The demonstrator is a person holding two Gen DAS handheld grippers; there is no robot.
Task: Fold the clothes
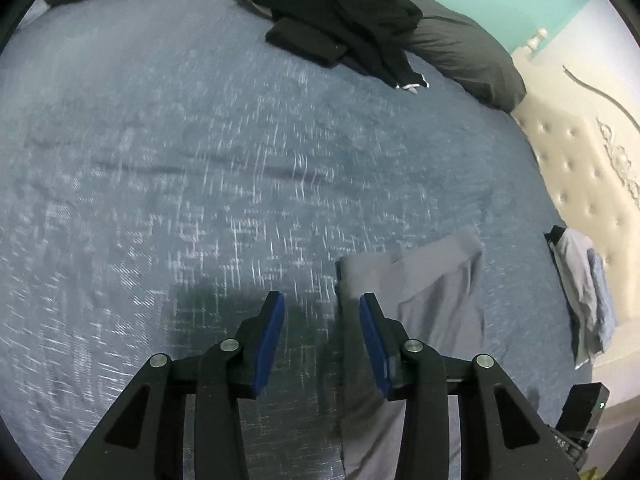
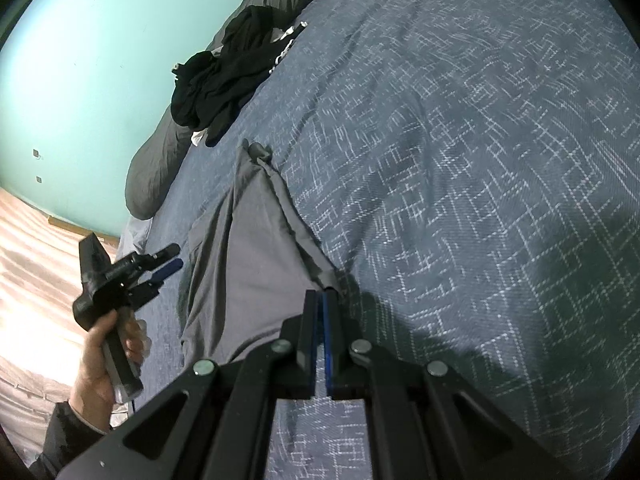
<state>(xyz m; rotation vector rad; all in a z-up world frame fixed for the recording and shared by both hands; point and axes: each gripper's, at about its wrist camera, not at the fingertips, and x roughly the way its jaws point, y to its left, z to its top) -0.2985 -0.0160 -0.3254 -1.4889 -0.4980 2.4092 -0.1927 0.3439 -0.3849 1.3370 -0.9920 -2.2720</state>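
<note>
Limp grey cotton garment (image 2: 248, 264) at frame centre looks light and floppy. Right gripper (image 2: 322, 300) is pinching its lower corner; left gripper (image 1: 322, 312), spread and empty, might take the far corner.

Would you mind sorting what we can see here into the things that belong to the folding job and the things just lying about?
Part of the job:
- grey garment
- right gripper, shut on the garment's corner
- left gripper, open and empty
- black clothes pile

Lying about:
- grey pillow
- tufted headboard
- blue bedspread
</note>
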